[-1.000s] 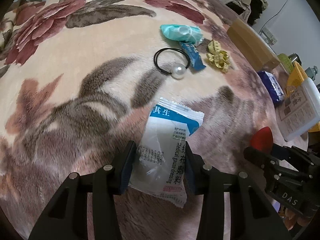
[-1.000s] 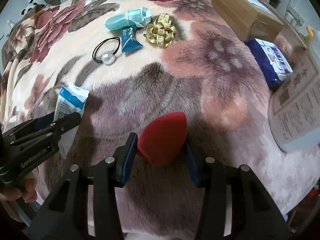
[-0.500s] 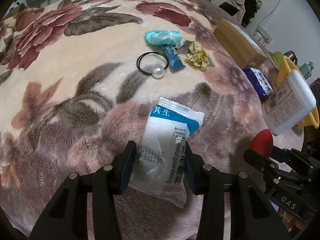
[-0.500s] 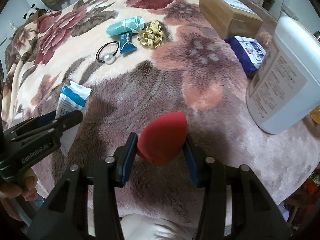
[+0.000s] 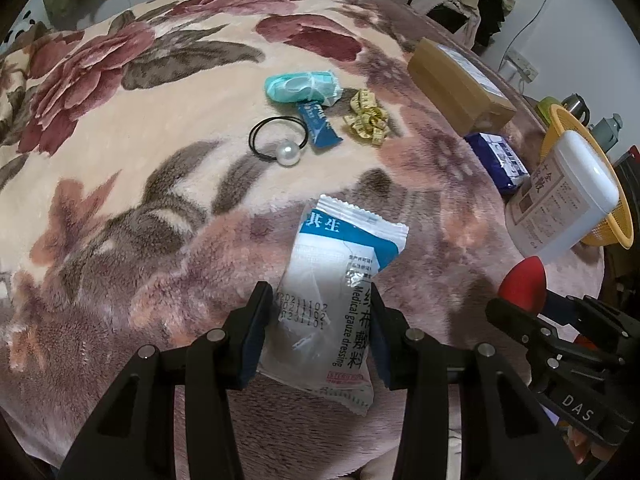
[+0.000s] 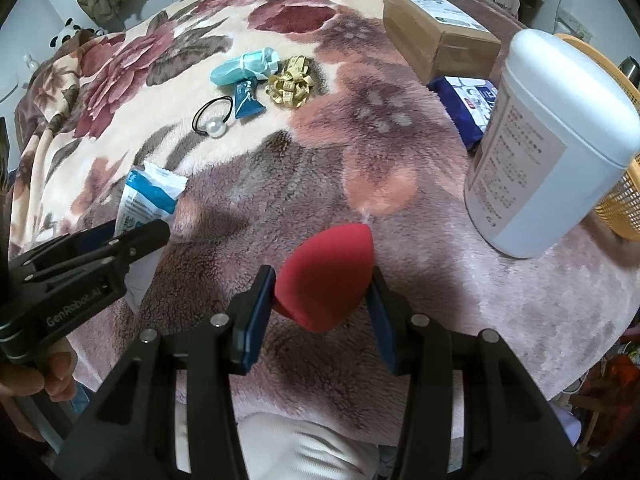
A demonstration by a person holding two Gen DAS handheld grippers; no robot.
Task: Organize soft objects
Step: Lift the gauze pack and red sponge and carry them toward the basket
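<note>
Gauze dressing packet [image 5: 336, 300] is up off the floral blanket [image 5: 160, 184], pinched across its lower half by the left gripper [image 5: 318, 334]. Jaws partway in, pads pressing both long edges, top w/ the blue band sticking out free beyond the tips. Packet looks flat and a bit crinkled, so an edge-to-edge pinch probably keeps it from flopping.

Right gripper [image 6: 322, 314], same story: jaws partway in and clamped on the red sponge [image 6: 326, 278], teardrop shape, pointed end aiming away from the camera. It's soft and seems to bulge slightly between the pads, so it reads as a firm squeeze, not a light touch. In the left view the sponge peeks out at the right edge above that gripper's black frame.

Both tools point steeply down over the near part of the blanket, side by side, one soft item each. Looks like a two-at-once carry to me.

Rest of the soft stuff sits grouped farther out on the blanket: teal mask bundle [image 5: 302, 86], small blue sachet [image 5: 320, 124] touching it, black hair tie w/ pearl [image 5: 280, 146] just beside, yellow tape measure [image 5: 366, 120] in a loose coil near those. Off to the right: cardboard box [image 6: 438, 34], blue tissue pack [image 6: 468, 108], big white bottle [image 6: 548, 148] leaning on an orange basket [image 6: 622, 196]. Basket's my guess for the drop spot, can't confirm.
</note>
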